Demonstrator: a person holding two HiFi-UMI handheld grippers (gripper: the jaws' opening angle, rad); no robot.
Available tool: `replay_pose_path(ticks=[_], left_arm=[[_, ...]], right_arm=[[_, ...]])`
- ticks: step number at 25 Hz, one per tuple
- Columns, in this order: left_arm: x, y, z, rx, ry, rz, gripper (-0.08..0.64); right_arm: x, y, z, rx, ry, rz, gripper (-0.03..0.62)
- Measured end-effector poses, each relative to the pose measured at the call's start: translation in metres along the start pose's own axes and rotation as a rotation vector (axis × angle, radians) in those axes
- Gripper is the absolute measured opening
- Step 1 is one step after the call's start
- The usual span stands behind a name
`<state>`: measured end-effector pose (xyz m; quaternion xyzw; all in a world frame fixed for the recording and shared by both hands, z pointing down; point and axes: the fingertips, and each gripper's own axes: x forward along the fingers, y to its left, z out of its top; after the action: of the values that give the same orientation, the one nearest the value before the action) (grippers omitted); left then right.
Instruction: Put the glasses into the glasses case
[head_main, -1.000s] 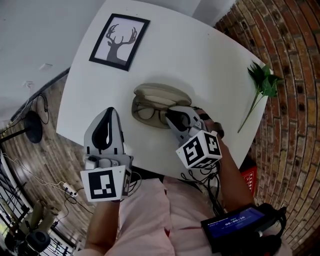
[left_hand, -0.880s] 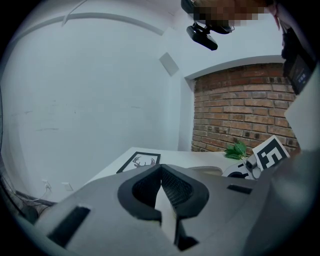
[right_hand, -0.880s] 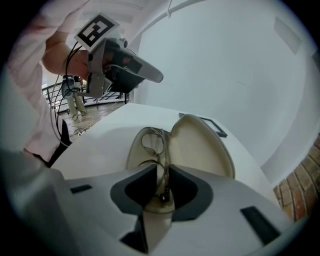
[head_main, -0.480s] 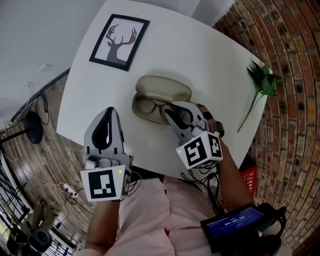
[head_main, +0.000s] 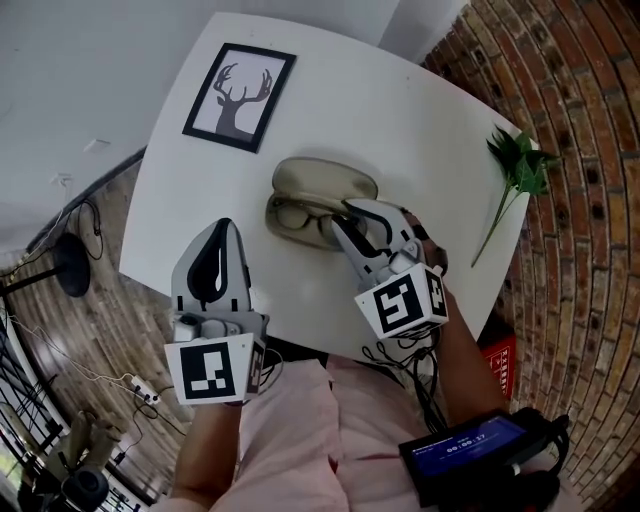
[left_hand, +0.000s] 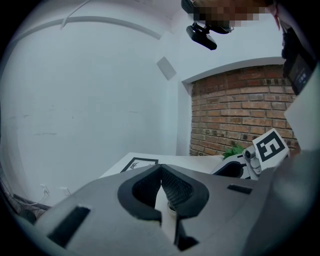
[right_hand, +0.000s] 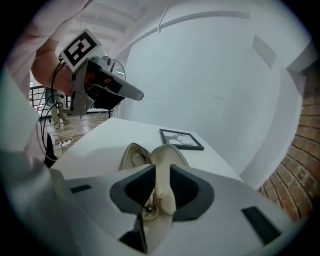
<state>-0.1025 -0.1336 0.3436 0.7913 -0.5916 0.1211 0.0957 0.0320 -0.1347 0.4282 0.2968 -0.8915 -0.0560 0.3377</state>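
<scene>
The beige glasses case (head_main: 325, 178) lies open in the middle of the white table (head_main: 420, 130). The dark-rimmed glasses (head_main: 298, 214) lie in its near half. My right gripper (head_main: 350, 212) hovers over the case's right end. Its jaws have just been opening and now stand apart with nothing gripped. In the right gripper view the case (right_hand: 167, 152) and the glasses (right_hand: 133, 158) show through the gap of the right gripper (right_hand: 162, 172). My left gripper (head_main: 222, 226) hangs at the table's near left edge, away from the case. The left gripper (left_hand: 161, 170) is shut and empty.
A framed deer picture (head_main: 238, 97) lies at the table's far left. A green sprig (head_main: 515, 170) lies near the right edge, beside a brick wall (head_main: 590, 200). Cables and a stand (head_main: 60, 260) are on the wooden floor to the left.
The right gripper's jaws have parted and it has lifted a little off the glasses, which stay in the case. The left gripper has kept still.
</scene>
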Motion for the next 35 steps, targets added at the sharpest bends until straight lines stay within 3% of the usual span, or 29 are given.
replay_pose_path(ticks=[7, 15, 21, 30, 35], left_arm=[[-0.007, -0.014, 0.040, 0.035, -0.092, -0.025, 0.006], [-0.030, -0.046, 0.126, 0.098, -0.271, -0.086, 0.006], [-0.044, -0.074, 0.175, 0.135, -0.360, -0.134, 0.006], [-0.058, -0.103, 0.186, 0.162, -0.388, -0.186, 0.006], [-0.059, -0.109, 0.181, 0.165, -0.380, -0.199, 0.006]], right_arm=[[-0.041, -0.038, 0.048, 0.147, -0.129, -0.143, 0.068], [-0.123, -0.073, 0.111, 0.327, -0.297, -0.329, 0.006], [-0.179, -0.083, 0.137, 0.338, -0.366, -0.459, 0.005], [-0.217, -0.080, 0.136, 0.378, -0.414, -0.547, 0.003], [-0.223, -0.079, 0.134, 0.393, -0.429, -0.556, 0.003]])
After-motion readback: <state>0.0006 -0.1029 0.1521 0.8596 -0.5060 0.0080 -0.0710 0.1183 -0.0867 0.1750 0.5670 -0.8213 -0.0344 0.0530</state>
